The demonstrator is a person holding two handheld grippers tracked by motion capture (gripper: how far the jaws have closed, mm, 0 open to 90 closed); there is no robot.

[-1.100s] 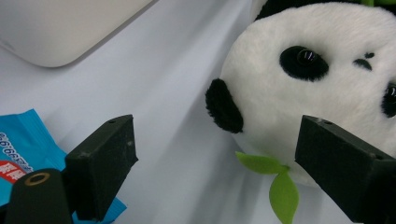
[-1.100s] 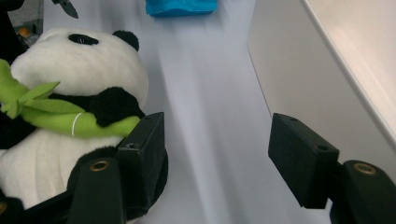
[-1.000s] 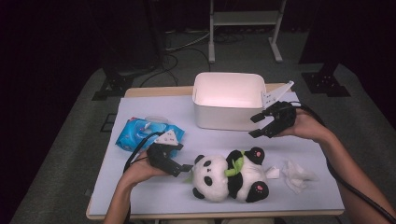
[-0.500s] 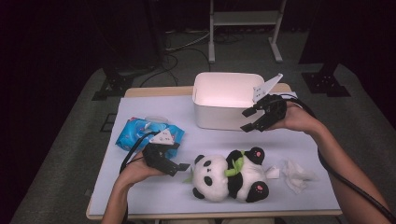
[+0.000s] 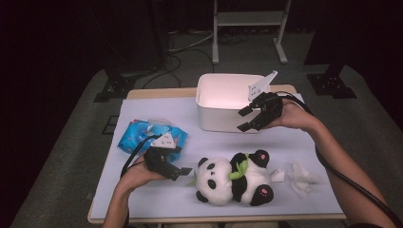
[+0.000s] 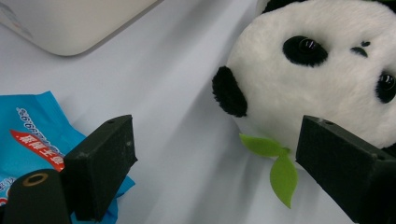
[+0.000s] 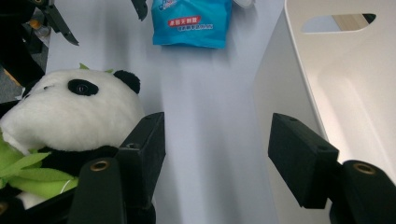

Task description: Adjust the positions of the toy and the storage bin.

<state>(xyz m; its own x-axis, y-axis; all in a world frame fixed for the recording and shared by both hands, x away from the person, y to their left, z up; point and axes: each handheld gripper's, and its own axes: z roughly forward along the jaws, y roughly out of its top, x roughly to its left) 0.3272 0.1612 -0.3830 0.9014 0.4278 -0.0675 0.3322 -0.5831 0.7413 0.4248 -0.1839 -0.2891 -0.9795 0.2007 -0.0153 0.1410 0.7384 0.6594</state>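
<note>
The left gripper (image 5: pixel 183 171), wide open and empty, probably wants the panda (image 5: pixel 233 183) at lower middle: close gently around its head.

Soft blue plastic wipes pack (image 6: pixel 28 135), red label with white characters too small to read, digits "9.9" faintly beside it

Room: dark | floor (image 5: pixel 71 142): grey carpet | counter (image 5: pixel 142 107): white top, wooden edge | metal stand (image 5: pixel 249 19) behind | cables (image 5: pixel 183 45) on floor
</note>
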